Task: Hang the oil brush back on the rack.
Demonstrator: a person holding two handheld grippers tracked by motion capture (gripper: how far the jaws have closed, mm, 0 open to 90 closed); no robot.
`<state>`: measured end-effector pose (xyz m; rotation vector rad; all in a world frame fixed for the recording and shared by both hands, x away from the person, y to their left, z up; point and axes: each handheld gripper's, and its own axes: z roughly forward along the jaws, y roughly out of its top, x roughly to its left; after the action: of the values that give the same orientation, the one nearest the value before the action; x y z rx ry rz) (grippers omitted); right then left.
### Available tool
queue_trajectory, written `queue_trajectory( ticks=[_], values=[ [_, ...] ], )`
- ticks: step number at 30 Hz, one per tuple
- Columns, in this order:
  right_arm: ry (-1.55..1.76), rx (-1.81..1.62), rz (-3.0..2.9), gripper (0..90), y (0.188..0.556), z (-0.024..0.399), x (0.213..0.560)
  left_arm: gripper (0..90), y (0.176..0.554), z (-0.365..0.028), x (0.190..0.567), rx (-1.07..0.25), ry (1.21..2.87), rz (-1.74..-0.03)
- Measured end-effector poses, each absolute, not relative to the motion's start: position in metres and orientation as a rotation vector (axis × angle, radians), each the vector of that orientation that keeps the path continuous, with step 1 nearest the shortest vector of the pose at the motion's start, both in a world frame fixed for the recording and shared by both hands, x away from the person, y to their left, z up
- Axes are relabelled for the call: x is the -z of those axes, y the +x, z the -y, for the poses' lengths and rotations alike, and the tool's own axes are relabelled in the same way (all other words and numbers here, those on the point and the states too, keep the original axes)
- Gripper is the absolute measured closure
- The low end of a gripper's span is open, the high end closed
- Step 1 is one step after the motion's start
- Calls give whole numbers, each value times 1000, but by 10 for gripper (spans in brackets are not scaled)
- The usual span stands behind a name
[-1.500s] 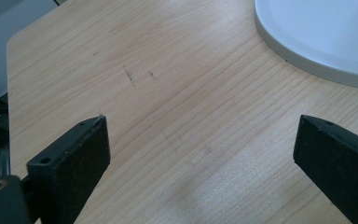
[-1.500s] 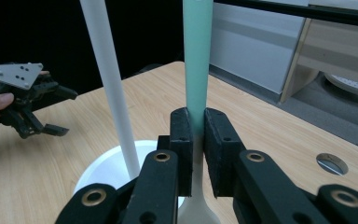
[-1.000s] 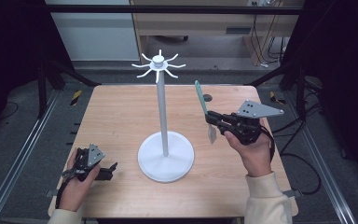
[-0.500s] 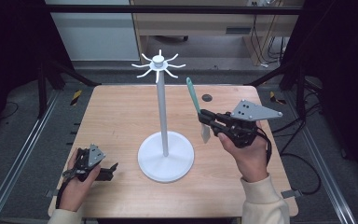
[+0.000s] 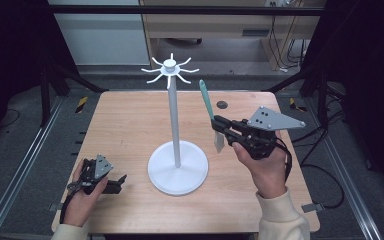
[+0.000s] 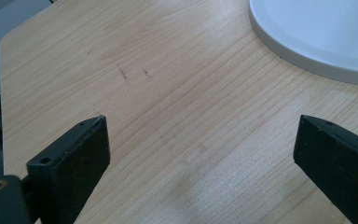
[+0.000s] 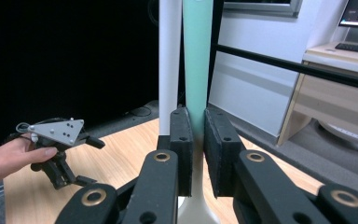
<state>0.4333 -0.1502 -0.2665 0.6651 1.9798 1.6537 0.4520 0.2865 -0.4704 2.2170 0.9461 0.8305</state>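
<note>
A white stand [image 5: 174,120] with a round base [image 5: 178,167] and a ring of hooks [image 5: 170,67] at its top rises from the middle of the wooden table [image 5: 125,125]. My right gripper [image 5: 216,124] is shut on a spatula [image 5: 206,100], teal handle up and white blade down, just right of the pole. From the right gripper view, the jaws [image 7: 198,121] clamp the teal handle [image 7: 198,56] beside the pole [image 7: 169,51]. My left gripper [image 5: 120,182] rests open at the table's front left, its jaws [image 6: 200,126] apart over bare wood near the base [image 6: 317,32].
A small dark round spot [image 5: 222,104] lies on the table behind the spatula. Metal rails [image 5: 25,165] run along both sides of the table. A desk and cables stand beyond the far edge.
My right gripper has carried the spatula a little to the left, closer to the stand's pole. The left gripper has stayed where it was.
</note>
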Motion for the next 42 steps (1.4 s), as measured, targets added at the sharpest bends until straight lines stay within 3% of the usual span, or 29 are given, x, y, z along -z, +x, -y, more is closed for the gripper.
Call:
queue_trajectory(
  ticks=[42],
  values=[
    [642,-1643,-2013,821,435,125,258,31,452,-286,471,-821,2222,-941]
  ],
)
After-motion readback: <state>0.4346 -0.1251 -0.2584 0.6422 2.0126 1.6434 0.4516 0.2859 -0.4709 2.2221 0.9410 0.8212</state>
